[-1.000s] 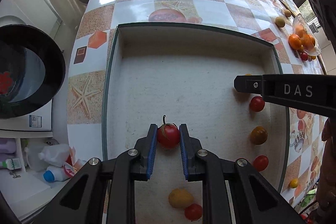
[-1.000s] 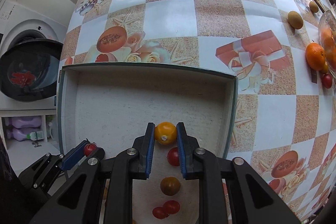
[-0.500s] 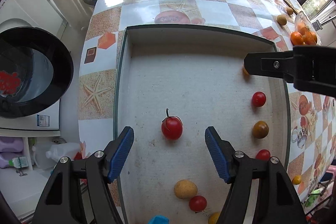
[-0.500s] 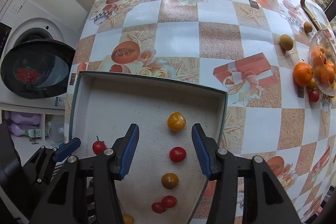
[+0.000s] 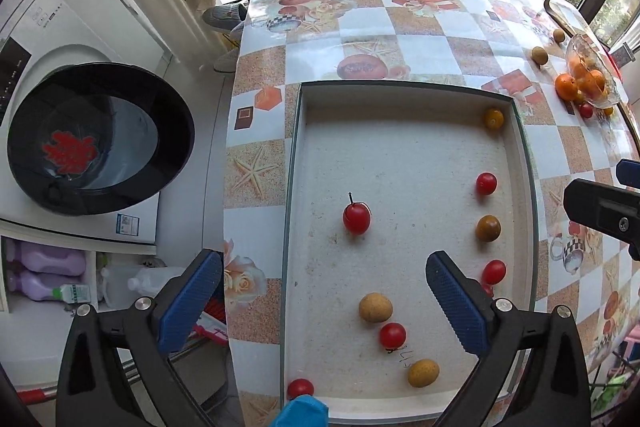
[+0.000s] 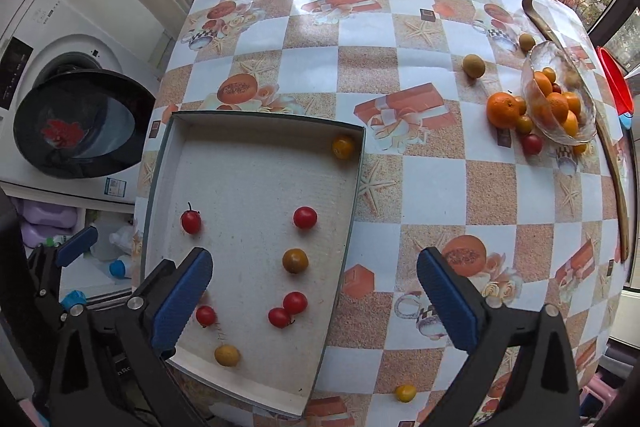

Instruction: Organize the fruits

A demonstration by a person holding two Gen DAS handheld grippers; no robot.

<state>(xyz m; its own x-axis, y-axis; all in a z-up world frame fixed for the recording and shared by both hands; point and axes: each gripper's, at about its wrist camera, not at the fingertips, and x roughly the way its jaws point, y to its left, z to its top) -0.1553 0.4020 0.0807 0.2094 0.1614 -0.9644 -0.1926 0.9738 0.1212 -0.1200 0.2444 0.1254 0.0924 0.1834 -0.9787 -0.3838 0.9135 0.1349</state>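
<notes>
Fruit outside the tray (image 6: 256, 131) clusters by the glass bowl (image 6: 560, 99) at two o'clock from the right gripper (image 6: 314, 301), nearer than the left gripper (image 5: 324, 301); both jaws spread, empty

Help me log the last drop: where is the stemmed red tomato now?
The stemmed red tomato lies alone on the tray floor, left of the fruit column along the right wall, ahead of the open left hand-held gripper.
</notes>
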